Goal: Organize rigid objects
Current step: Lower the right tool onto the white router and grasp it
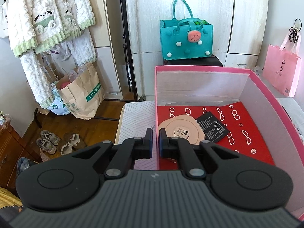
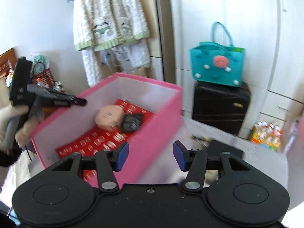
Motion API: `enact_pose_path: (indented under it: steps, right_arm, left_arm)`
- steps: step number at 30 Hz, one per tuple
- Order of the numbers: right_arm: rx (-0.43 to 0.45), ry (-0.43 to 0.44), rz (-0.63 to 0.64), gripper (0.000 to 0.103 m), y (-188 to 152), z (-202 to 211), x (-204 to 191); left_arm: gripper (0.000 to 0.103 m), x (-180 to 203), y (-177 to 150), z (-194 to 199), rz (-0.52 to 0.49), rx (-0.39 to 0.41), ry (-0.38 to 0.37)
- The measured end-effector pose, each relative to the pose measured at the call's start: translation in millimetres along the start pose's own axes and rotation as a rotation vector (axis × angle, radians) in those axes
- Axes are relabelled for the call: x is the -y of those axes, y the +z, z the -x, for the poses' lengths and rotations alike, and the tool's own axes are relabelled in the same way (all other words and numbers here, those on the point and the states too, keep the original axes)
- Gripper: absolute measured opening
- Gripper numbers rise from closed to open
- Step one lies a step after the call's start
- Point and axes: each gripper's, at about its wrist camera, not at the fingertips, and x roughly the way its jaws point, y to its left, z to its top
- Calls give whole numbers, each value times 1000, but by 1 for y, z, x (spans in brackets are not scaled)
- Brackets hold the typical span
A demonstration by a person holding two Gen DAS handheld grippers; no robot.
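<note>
A pink box (image 1: 201, 69) with white inner walls stands on the bed. Inside it, on a red patterned sheet (image 1: 247, 125), lie a beige round compact (image 1: 181, 128) and a black flat battery (image 1: 213, 127). My left gripper (image 1: 155, 135) is shut on the box's left wall. My right gripper (image 2: 151, 153) is open and empty, above the box's near right wall (image 2: 152, 133). The right wrist view also shows the compact (image 2: 109, 116), the battery (image 2: 132, 122) and the left gripper (image 2: 81, 101) at the box's far rim. A black flat object (image 2: 226, 149) lies on the bed behind the right finger.
A teal felt bag (image 1: 187, 38) sits on a black suitcase (image 2: 220, 108) beyond the box. Paper bags (image 1: 83, 93) and shoes (image 1: 57, 142) are on the floor at left. A pink bag (image 1: 282, 70) hangs at right. Bottles (image 2: 267, 134) stand by the wardrobe.
</note>
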Motion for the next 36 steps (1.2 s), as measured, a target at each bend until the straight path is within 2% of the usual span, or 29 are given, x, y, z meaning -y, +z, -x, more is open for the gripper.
enact_pose_path:
  steps: [7,9,11,12,17,20,25,26,29,31,36]
  right_arm:
    - [-62,-43,-40,62,-45,9,35]
    - [-68,-46,-29,68,-53,9,39]
    - [-62,-64,13,84,-59,5,38]
    - [-68,-83,52,85,-61,1,37]
    - [-117,-110,211,85,-71,-11,36]
    - [-114,-94,309,85,-73,-14,34]
    - [-76,-131,540,81,-74,-31,21]
    - [-97,-117,545,77,-72,-36,21]
    - [-140,-67,557,75,-67,-48,24]
    - [-143,-84,589,71,-67,-52,22]
    - [-151,-64,451,63,-53,-49,22]
  left_arm:
    - [6,8,-1,2,-65,14,20]
    - [6,11,-1,3,-84,14,33]
    - [5,13,1,2,-122,-14,56]
    - [5,16,1,3,-169,-31,56]
    - [6,23,-2,24,-246,-39,62]
    - [6,16,-3,34,-211,-69,26]
    - [6,12,-15,33,-190,-128,-2]
    - [5,11,-16,33,-181,-137,-4]
    - [5,11,-21,36,-175,-141,-2]
    - [5,11,-21,40,-164,-140,-4]
    - [5,11,-22,47,-167,-123,-2]
